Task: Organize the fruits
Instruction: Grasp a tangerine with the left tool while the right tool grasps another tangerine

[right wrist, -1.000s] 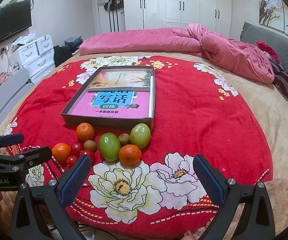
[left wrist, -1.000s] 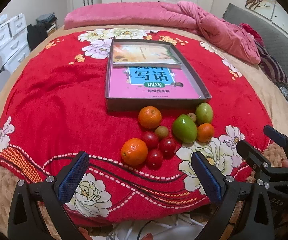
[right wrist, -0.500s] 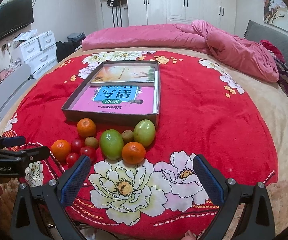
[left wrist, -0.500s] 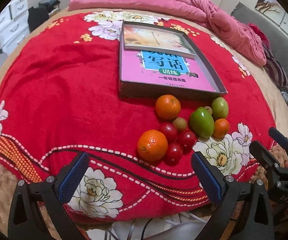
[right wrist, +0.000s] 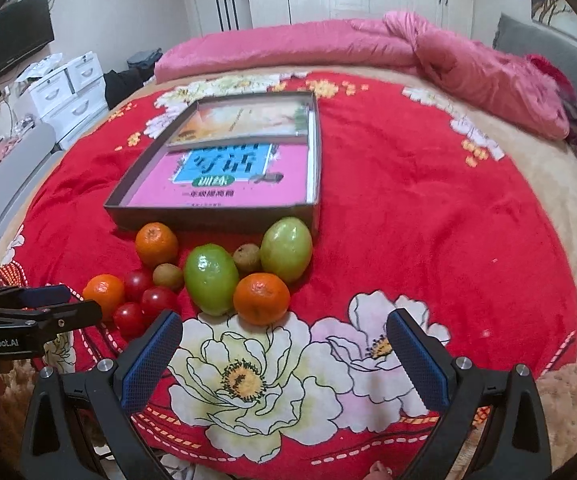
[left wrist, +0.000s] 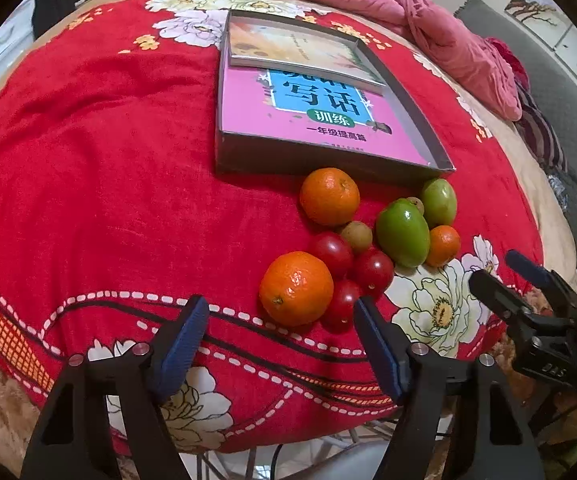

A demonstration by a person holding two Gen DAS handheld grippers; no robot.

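Observation:
A cluster of fruit lies on the red floral blanket [left wrist: 108, 168] in front of a grey box [left wrist: 308, 160] that holds books. It has three oranges, two green fruits, three red tomatoes [left wrist: 332, 252] and two small brown fruits. My left gripper [left wrist: 280, 312] is closing, its blue pads either side of the nearest orange [left wrist: 296, 288] without touching it. My right gripper [right wrist: 284, 320] is open just short of another orange [right wrist: 261, 298], with a green fruit [right wrist: 211, 278] beside it. Each gripper shows at the edge of the other's view.
A rolled pink quilt [right wrist: 328, 44] lies across the far side of the bed. White drawers [right wrist: 68, 92] and a wall television [right wrist: 8, 48] stand to the left. The blanket's near edge drops off just below both grippers.
Both grippers have sunk and come closer to the fruit. The left gripper's jaws have narrowed around the nearest orange. The right jaws stay wide.

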